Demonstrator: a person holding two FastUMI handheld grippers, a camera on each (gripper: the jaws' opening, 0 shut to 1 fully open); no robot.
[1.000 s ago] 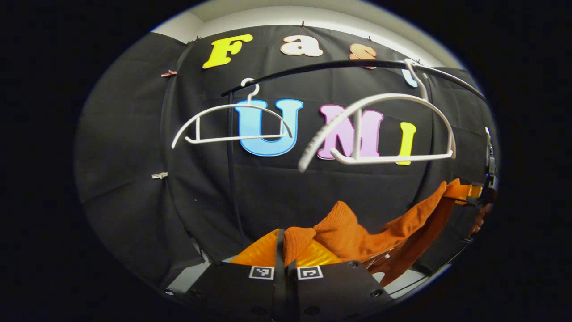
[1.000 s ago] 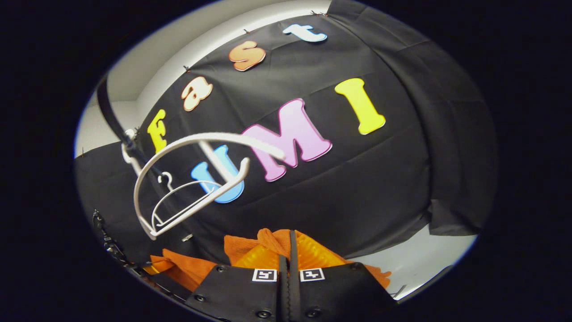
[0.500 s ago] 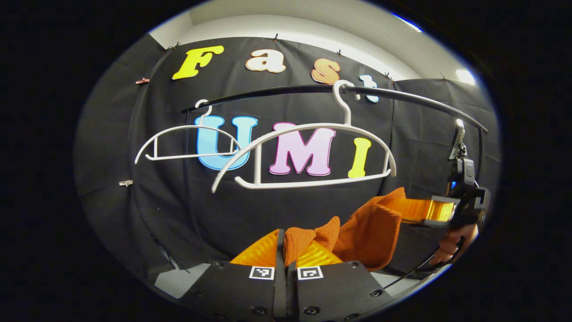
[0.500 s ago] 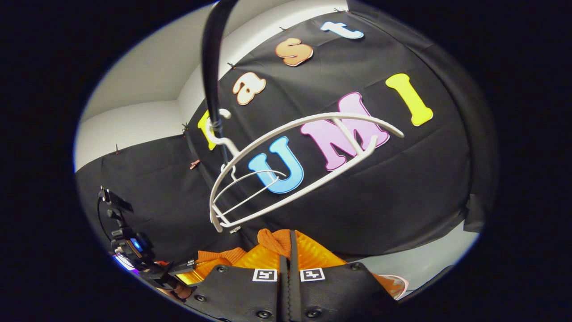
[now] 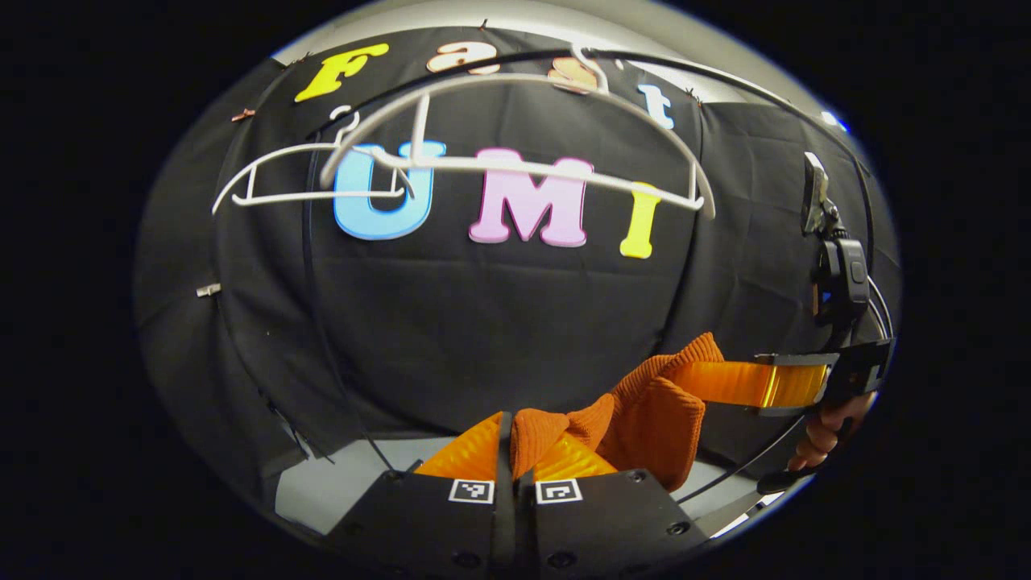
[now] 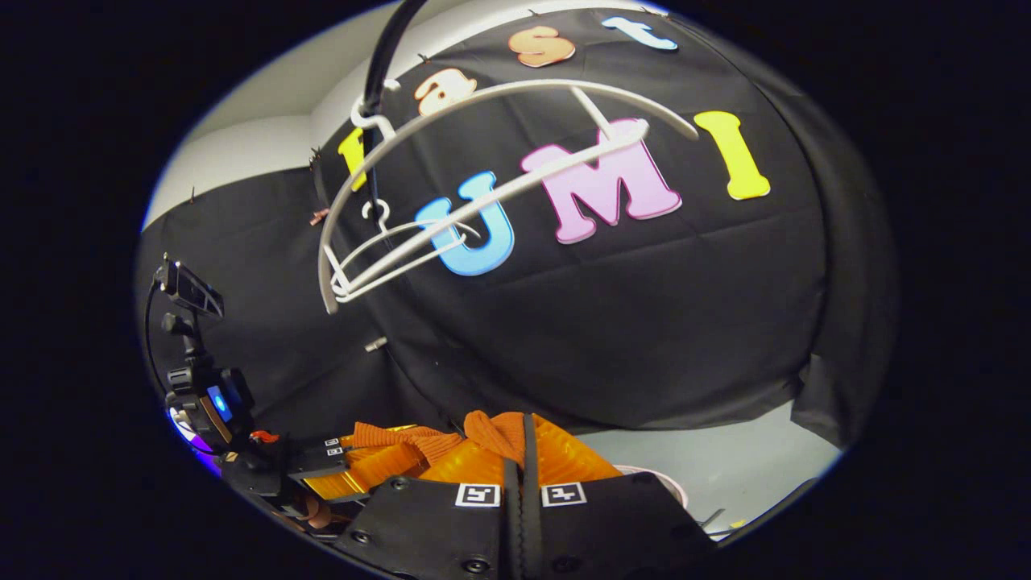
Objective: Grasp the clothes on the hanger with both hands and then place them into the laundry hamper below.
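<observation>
An orange knitted garment (image 5: 654, 407) hangs bunched between both grippers, below and free of the white hanger (image 5: 515, 165) on the black rail (image 5: 749, 80). My left gripper (image 5: 512, 420) is shut on one fold of the knit. Off to the right, the right gripper (image 5: 725, 383) pinches the other end, and a hand (image 5: 821, 431) holds it. In the right gripper view my right gripper (image 6: 522, 420) is shut on the orange garment (image 6: 493, 429), the left gripper (image 6: 362, 466) is low at the left, and the bare hanger (image 6: 491, 189) is overhead.
A second bare white hanger (image 5: 302, 173) hangs farther left on the same rail (image 6: 385, 48), where it appears as the smaller hanger (image 6: 403, 240). Pale grey floor (image 6: 725, 459) lies below the black cloth wall. A pale curved rim (image 6: 654, 475) peeks out behind my right finger.
Both grippers have come down with the garment, so the hangers and rail now sit higher in each view. The knit has gone from stretched between the grippers to bunched.
</observation>
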